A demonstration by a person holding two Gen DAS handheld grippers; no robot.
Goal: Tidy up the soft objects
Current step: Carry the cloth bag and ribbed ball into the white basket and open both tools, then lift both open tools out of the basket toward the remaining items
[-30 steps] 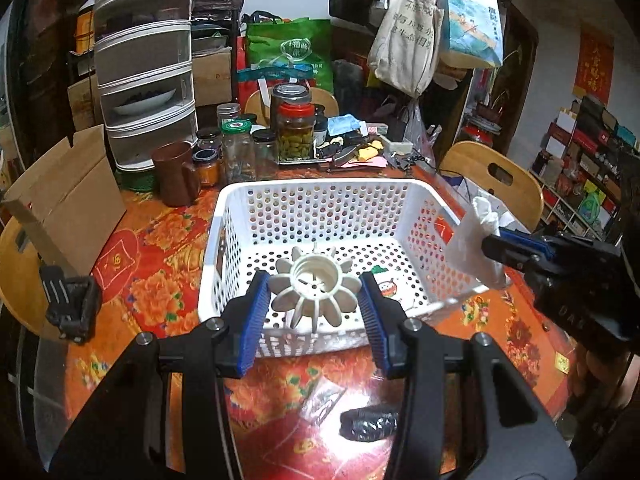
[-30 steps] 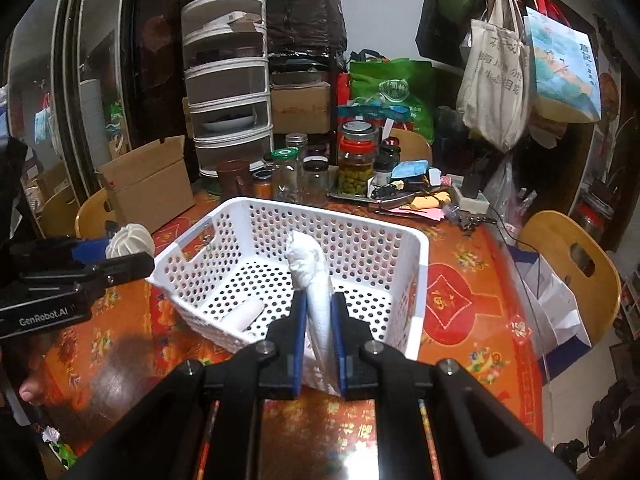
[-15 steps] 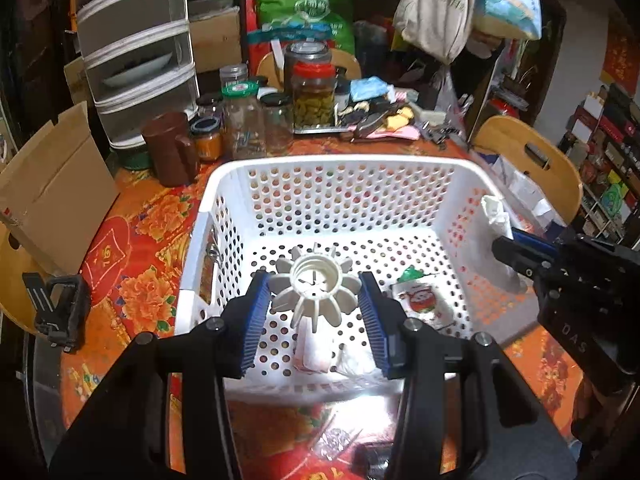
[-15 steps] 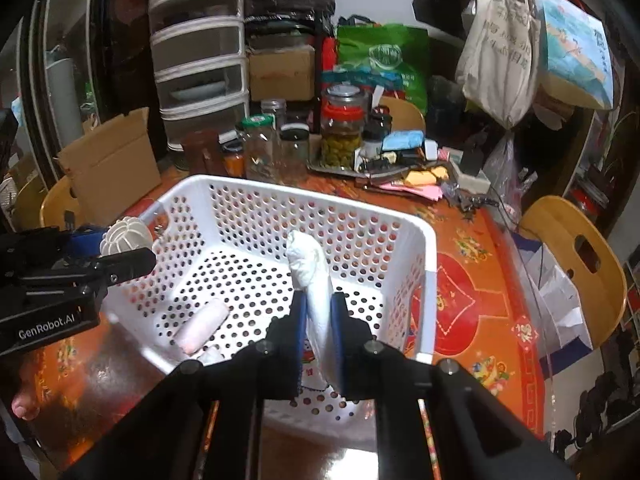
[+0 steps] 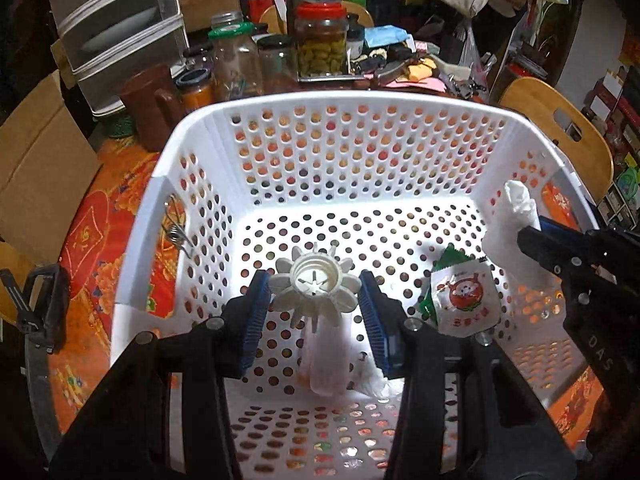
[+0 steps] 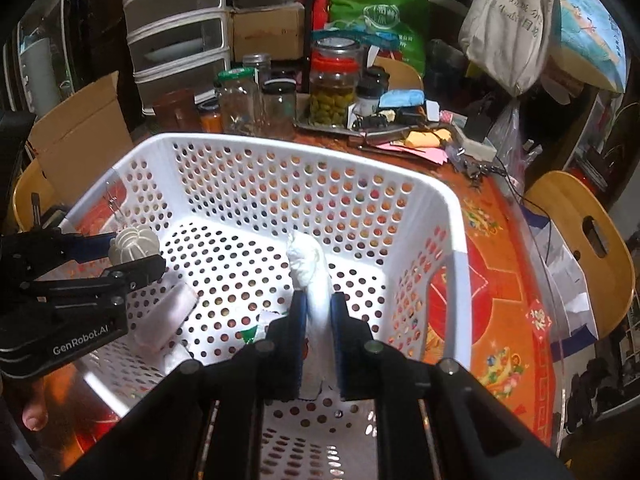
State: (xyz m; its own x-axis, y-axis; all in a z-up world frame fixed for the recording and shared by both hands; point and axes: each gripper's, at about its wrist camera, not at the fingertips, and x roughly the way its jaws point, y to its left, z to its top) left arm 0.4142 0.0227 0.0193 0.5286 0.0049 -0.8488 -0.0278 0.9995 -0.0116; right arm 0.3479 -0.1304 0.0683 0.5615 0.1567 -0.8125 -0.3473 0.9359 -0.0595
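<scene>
Showing two loaded grippers above one white perforated basket (image 5: 192, 152). The left gripper (image 5: 316, 300) is clenched on a white ribbed flower-shaped piece (image 5: 316, 284), held across its outer petals by the blue pads; the piece hangs over the near middle of the basket floor. The right gripper (image 6: 318, 320) is clenched tight on a twisted white tissue wad (image 6: 310, 268), which stands up between the pads over the basket's right half.

Handling, as judged: the tissue wad is taken to be very light and limp, so it is expected to drop without bounce and may cling to a pad on release. The ribbed piece appears light and springy; its thin petals may bend under pressure, so a hold across the widest ribs is thought safest. Whether it is foam or soft plastic cannot be told.

Already lying on the basket floor are a red-and-white snack sachet (image 5: 464, 300) to the right, a pale soft roll (image 6: 168, 316) to the left in the right-wrist view, and crumpled white material beneath the left gripper.

Edges and room: the basket walls rise on every side, and the rim is cleared by both grippers. Open floor is left at the far middle. Jars (image 5: 320, 40) stand beyond the far wall, well apart. The two grippers sit near each other, so sideways travel is limited.
</scene>
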